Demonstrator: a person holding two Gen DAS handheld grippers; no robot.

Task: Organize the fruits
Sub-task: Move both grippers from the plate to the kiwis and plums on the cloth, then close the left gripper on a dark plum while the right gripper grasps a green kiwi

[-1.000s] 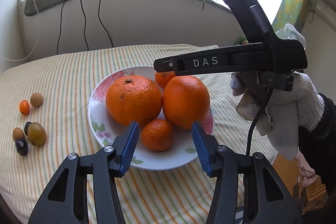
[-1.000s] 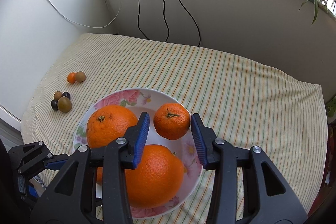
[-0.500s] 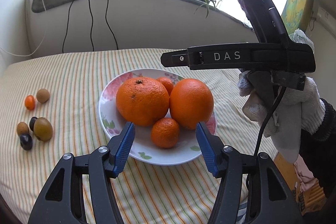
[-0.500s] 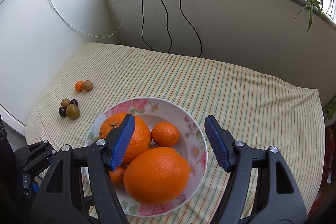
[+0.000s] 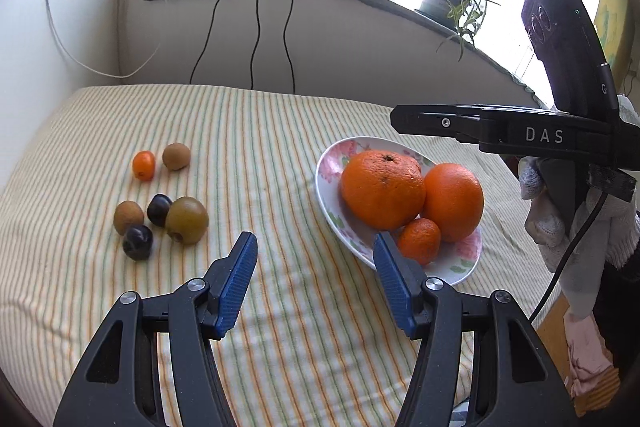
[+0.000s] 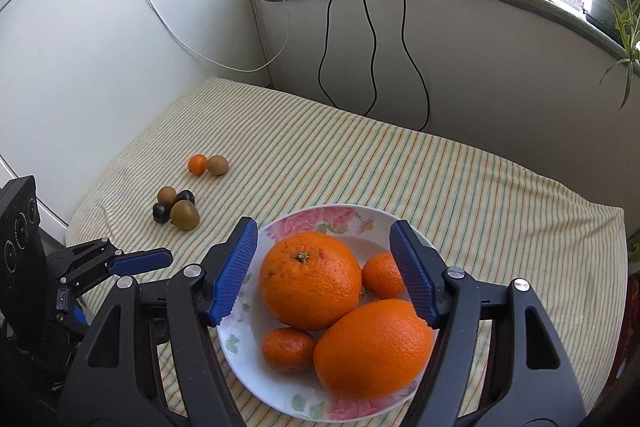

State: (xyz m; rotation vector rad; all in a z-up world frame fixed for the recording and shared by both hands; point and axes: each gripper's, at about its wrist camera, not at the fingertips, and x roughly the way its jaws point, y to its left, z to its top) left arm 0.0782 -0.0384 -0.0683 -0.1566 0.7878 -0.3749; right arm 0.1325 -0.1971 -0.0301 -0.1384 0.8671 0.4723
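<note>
I see the floral plate (image 6: 320,219) sitting on the striped, softly ribbed cloth of the desk (image 5: 280,131), glossy white with pink roses on its rim. It holds four citrus fruits: a large round orange (image 6: 310,279) with its stem dimple facing up toward me, a bigger oval orange (image 6: 372,349) whose long axis runs low-left to upper-right in the right wrist view, and two small mandarins (image 6: 382,275), (image 6: 288,349), all with pebbled skin. Well apart to the plate's left lie the loose small fruits: a tiny orange kumquat (image 5: 143,165) beside a fuzzy brown kiwi (image 5: 176,156), and nearer me a cluster of another kiwi (image 5: 128,217), a larger olive-brown one (image 5: 187,219) and two dark smooth plums (image 5: 159,209), (image 5: 137,242), touching or nearly so.

My left gripper (image 5: 316,283) has its blue ridged fingers parted over bare cloth, empty, between the cluster and the plate. My right gripper (image 6: 326,271) hangs above the plate, fingers spread wide on either side of the round orange, pressing on nothing.
</note>
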